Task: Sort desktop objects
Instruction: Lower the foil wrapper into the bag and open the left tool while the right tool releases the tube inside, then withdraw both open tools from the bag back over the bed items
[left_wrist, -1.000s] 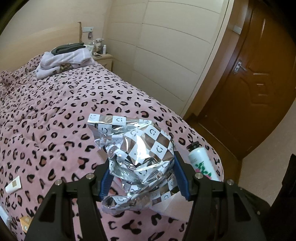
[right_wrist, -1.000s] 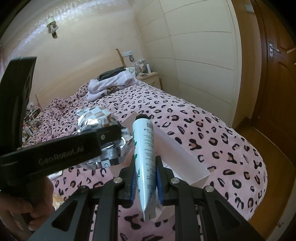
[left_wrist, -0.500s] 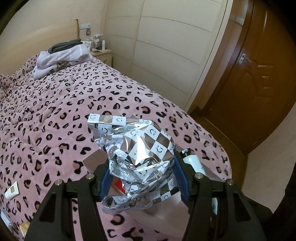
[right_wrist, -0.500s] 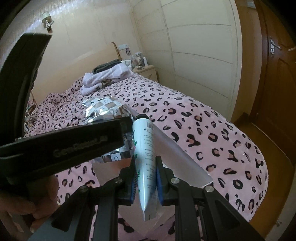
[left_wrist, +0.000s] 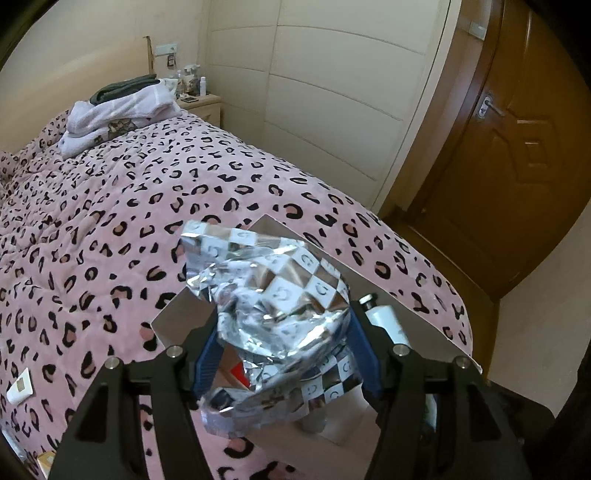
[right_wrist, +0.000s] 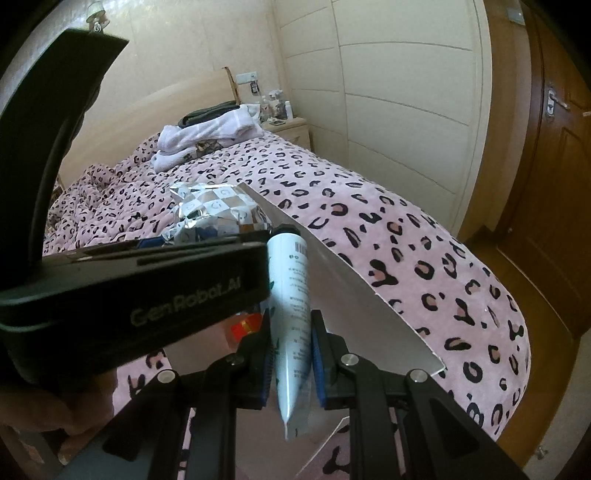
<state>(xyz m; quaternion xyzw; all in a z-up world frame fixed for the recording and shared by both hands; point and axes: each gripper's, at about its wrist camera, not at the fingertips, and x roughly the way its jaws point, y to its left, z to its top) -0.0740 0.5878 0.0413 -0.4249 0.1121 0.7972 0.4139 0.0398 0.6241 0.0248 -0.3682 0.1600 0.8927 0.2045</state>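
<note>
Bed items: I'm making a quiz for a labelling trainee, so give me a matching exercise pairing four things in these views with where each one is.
Things:
1. foil bag
2. white tube
3. folded towels
4. small white card

Places:
A. stacked at the head of the bed
B. clamped in the right gripper
C. lying flat on the pink bedspread, far left of the left wrist view
D. clamped in the left gripper

Pairs: 1-D, 2-B, 3-A, 4-C
</note>
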